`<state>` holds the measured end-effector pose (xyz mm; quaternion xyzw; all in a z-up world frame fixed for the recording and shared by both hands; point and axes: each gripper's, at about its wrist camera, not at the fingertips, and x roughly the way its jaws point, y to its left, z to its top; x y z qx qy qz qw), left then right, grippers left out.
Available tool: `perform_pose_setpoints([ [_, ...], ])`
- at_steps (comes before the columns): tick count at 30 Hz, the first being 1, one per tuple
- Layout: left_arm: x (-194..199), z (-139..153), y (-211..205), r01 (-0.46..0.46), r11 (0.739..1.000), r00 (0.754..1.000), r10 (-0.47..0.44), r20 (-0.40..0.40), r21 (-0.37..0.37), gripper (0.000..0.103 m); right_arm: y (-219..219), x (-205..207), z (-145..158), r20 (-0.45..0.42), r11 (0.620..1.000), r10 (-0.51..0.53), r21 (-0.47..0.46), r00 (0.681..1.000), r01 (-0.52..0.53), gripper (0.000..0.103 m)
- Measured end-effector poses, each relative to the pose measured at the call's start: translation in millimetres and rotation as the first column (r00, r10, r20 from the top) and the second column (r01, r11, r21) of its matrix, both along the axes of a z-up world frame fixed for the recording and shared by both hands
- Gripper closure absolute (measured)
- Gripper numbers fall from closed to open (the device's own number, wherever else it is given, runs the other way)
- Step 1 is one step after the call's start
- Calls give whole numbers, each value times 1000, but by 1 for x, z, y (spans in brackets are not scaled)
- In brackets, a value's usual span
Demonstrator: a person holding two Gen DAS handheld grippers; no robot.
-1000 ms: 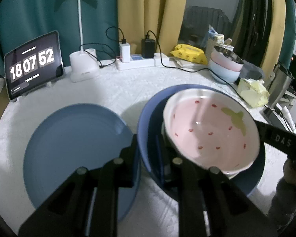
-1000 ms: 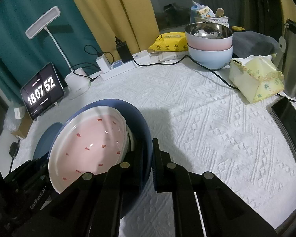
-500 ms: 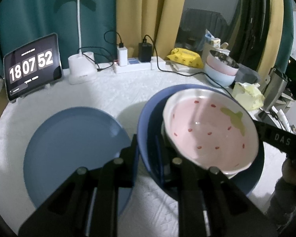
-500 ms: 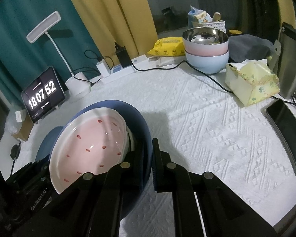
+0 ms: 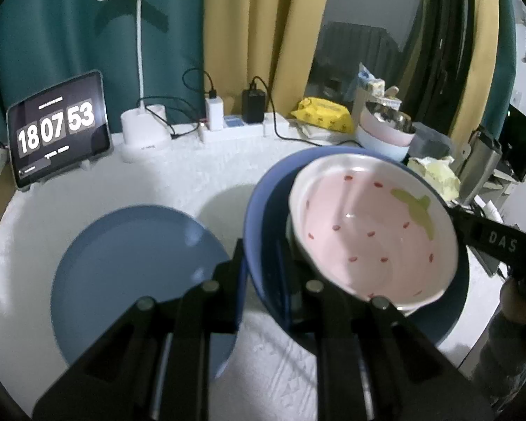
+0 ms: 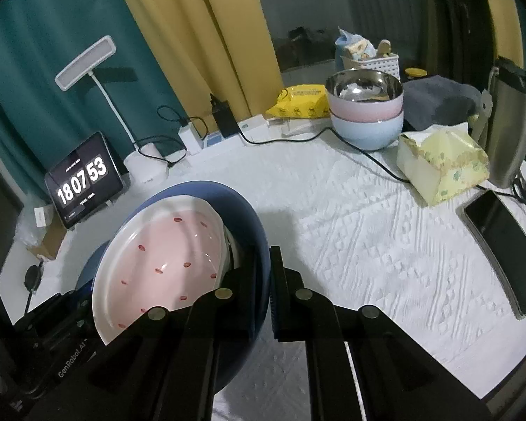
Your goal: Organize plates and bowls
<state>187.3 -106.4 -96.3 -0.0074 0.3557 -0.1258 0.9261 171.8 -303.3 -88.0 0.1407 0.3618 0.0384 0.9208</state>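
2 grippers, left point(image 5: 263, 273) and right point(image 6: 263, 280), have fingers clenched on opposite rims of your dark blue plate point(image 5: 259, 210); tilt it and the strawberry bowl point(image 5: 371, 231) slides off.

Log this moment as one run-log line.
left gripper: shut on blue plate rim | right gripper: shut on opposite rim | load: strawberry bowl on plate | second plate: on table

Clock tablet point(image 5: 58, 129) (propped), desk lamp point(image 5: 142, 31), tissue pack point(image 6: 443, 165), phone point(image 6: 505, 245)
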Motion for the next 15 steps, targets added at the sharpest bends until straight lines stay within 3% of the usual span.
perform_pose_setpoints([
  [15, 2, 11, 30, -23, 999, 1000, 24, 12, -36, 88, 27, 7, 18, 27, 999, 30, -33, 999, -29, 95],
])
